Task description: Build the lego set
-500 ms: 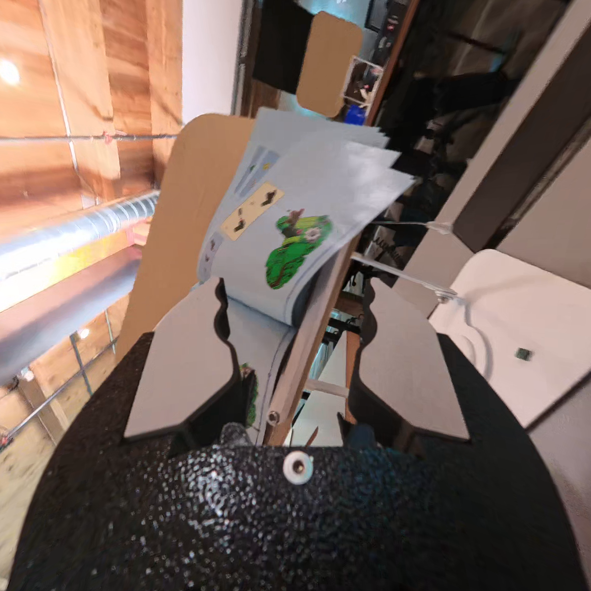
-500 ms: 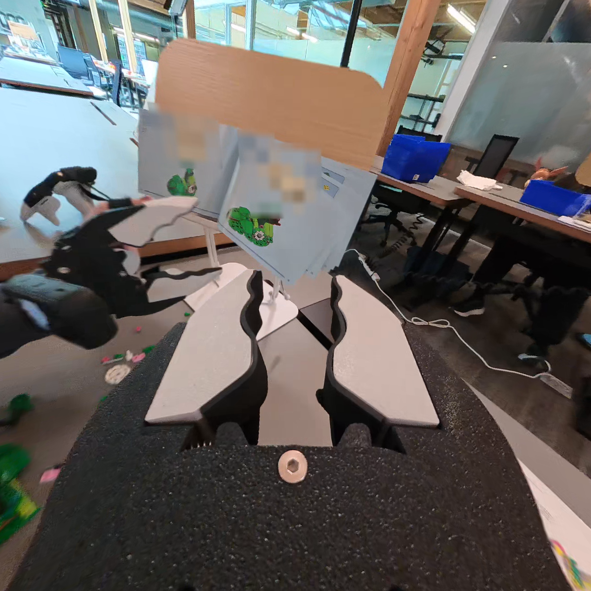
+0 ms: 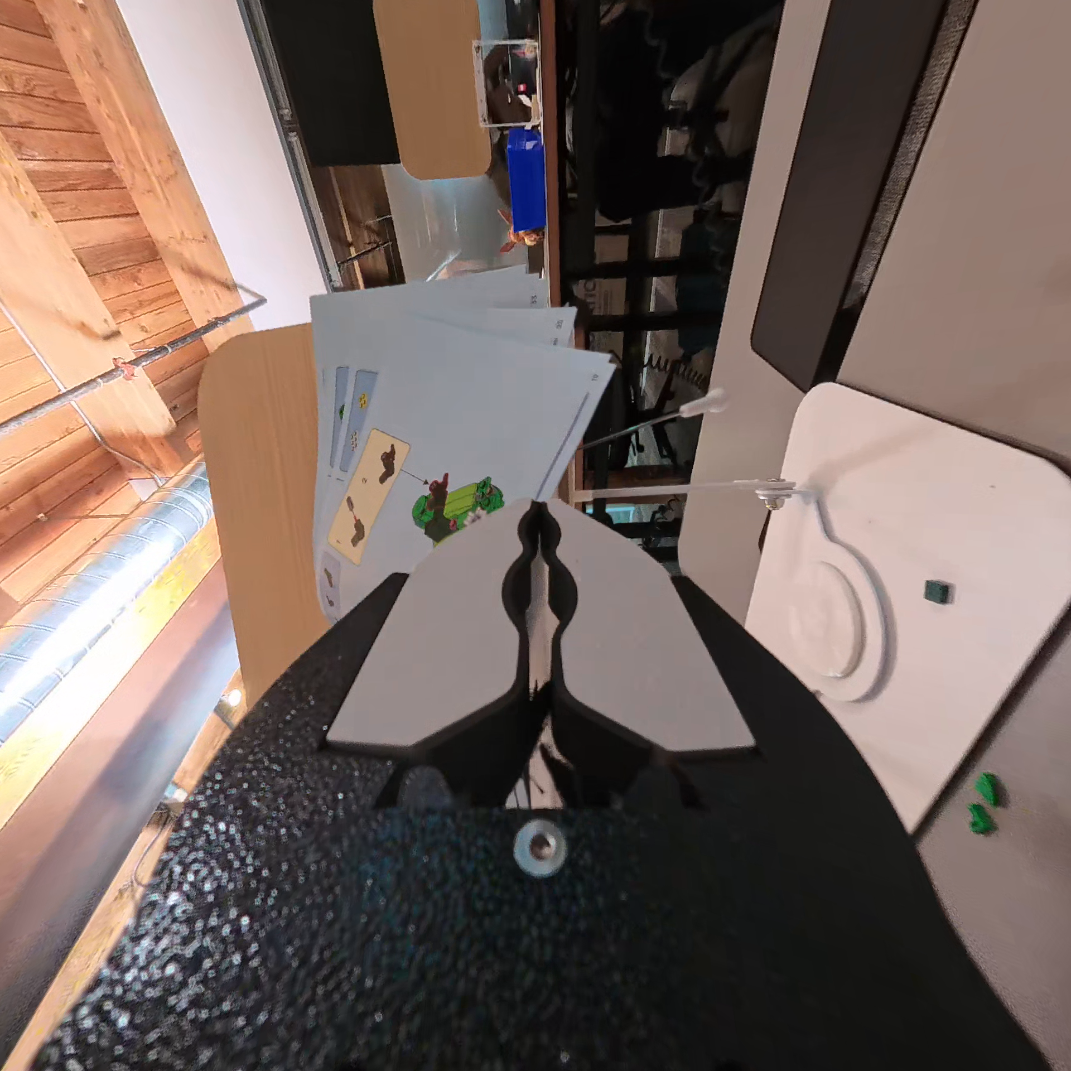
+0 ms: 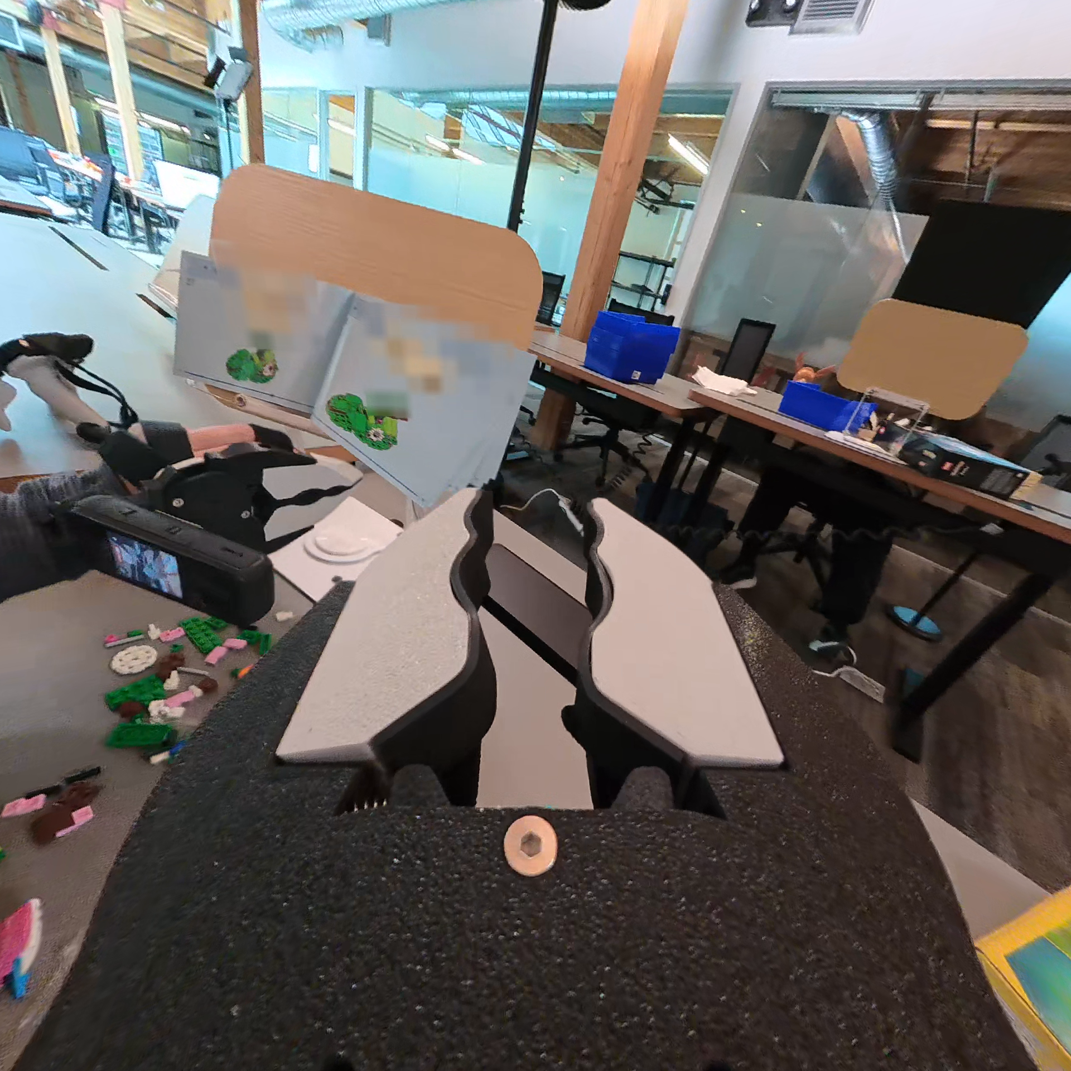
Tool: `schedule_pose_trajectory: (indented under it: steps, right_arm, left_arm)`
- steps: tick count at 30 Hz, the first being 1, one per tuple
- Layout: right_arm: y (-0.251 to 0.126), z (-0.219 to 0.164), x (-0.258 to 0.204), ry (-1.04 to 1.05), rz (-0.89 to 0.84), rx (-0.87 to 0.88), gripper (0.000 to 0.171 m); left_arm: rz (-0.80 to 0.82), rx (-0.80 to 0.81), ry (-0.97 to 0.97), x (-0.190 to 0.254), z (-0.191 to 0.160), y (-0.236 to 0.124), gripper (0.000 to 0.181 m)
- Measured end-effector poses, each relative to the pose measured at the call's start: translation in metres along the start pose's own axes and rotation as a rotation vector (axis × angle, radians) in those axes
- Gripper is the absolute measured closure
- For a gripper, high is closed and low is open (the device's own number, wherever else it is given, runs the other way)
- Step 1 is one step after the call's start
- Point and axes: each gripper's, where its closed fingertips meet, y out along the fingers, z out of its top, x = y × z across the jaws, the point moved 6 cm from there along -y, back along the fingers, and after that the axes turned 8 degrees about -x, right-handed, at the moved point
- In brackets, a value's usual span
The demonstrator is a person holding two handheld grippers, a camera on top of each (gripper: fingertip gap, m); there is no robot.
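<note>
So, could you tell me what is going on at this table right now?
A person is working with two handheld grippers on a Lego build. The left gripper is shut, apparently pinching a page edge of the instruction booklet on the wooden stand. The right gripper hovers open below it. Loose bricks lie unassembled.

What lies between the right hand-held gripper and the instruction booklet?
Nothing: in the right wrist view the open right hand-held gripper is just short of the instruction booklet, with only bare table showing between its fingers.
</note>
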Motion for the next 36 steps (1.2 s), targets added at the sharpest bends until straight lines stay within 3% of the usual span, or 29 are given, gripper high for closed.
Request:
schedule_pose_trajectory:
  steps: [1,3,6,15,22,27,32,36]
  right_arm:
    - [0.002,-0.003,0.001,-0.002,0.000,-0.013,0.142]
    - [0.005,-0.007,0.002,-0.005,0.009,-0.042,0.142]
    - [0.008,-0.012,0.003,-0.015,0.021,-0.068,0.142]
    - [0.013,-0.018,0.007,0.024,0.062,-0.058,0.142]
    - [0.014,-0.021,0.009,0.015,0.062,-0.069,0.142]
    - [0.010,-0.020,0.013,0.024,0.047,-0.050,0.142]
    - [0.005,-0.012,0.005,0.001,0.063,-0.011,0.142]
    - [0.005,-0.004,-0.005,-0.054,0.049,-0.005,0.142]
  left_arm:
    - [0.007,-0.004,0.004,-0.001,0.001,0.002,0.181]
    - [0.012,-0.011,0.021,-0.001,0.004,0.007,0.162]
    - [0.029,-0.012,0.051,-0.003,0.008,0.011,0.155]
    - [0.021,-0.039,0.164,0.002,0.013,0.020,0.153]
    - [-0.031,-0.060,0.145,0.004,0.015,0.023,0.160]
    - [-0.143,-0.029,-0.223,-0.006,0.002,-0.014,0.161]
    - [-0.274,0.079,-0.685,-0.011,-0.038,-0.092,0.157]
    - [-0.319,0.140,-0.898,0.007,-0.073,-0.159,0.155]
